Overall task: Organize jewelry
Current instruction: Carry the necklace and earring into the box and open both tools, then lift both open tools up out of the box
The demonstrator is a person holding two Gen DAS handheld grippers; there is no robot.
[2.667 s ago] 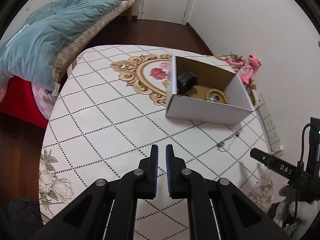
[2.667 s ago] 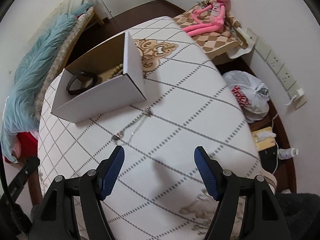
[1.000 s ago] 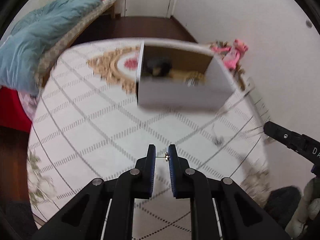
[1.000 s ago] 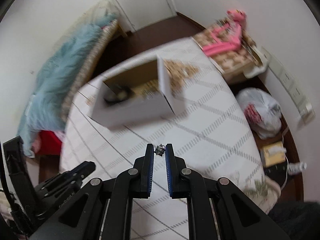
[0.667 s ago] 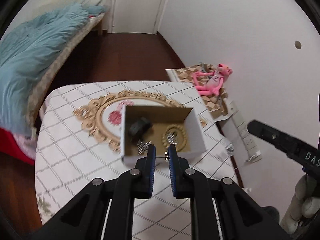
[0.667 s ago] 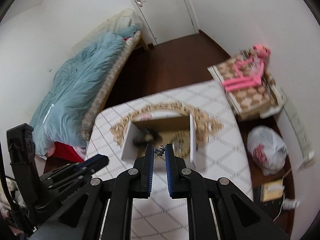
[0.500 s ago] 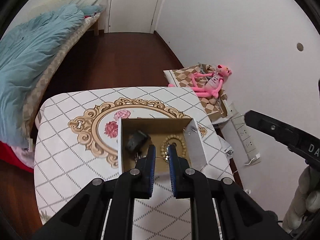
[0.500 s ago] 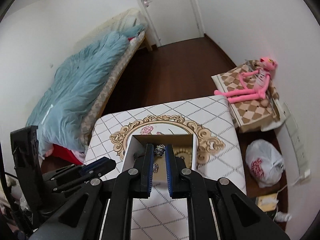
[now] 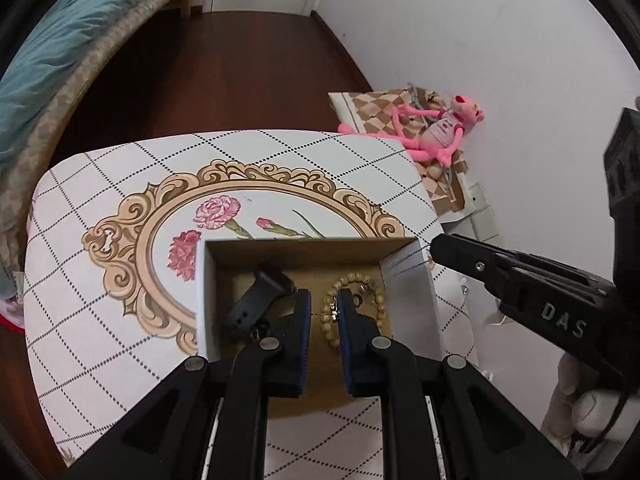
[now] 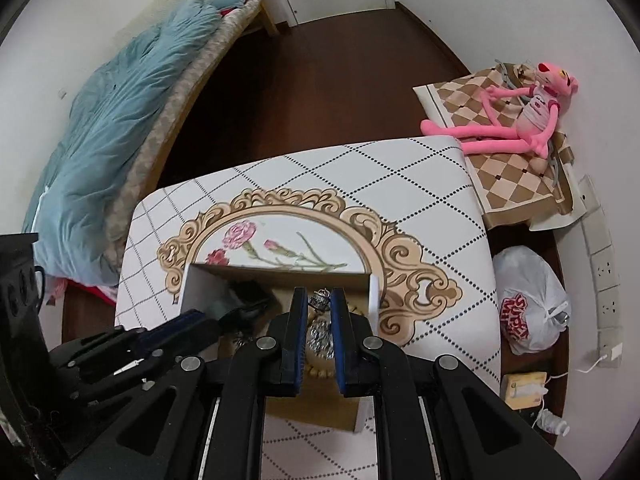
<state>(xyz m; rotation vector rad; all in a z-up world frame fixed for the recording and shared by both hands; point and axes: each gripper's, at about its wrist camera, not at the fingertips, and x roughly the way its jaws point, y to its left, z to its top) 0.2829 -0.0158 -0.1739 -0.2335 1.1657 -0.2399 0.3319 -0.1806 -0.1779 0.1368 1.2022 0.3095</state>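
An open white cardboard box (image 9: 202,292) with a brown inside stands on the patterned table (image 9: 100,320). In it lie a black watch band (image 9: 256,300) and a wooden bead bracelet (image 9: 372,284). My left gripper (image 9: 323,314) hangs over the box, shut on one end of a thin necklace chain. My right gripper (image 10: 319,300) is also above the box (image 10: 196,288), shut on the chain's small metal pendant (image 10: 320,299). The right gripper also shows in the left wrist view (image 9: 436,249), with the chain running along the box's right wall.
A pink plush toy (image 10: 516,120) lies on a checked cloth beyond the table's right edge. A white plastic bag (image 10: 528,304) sits on the floor at the right. A bed with a blue duvet (image 10: 112,120) stands at the left. Dark wood floor lies beyond.
Both grippers shut on the necklace that lay on the table, lifted it, and carried it over the open box. In the last half second they came lower and closer to the box.
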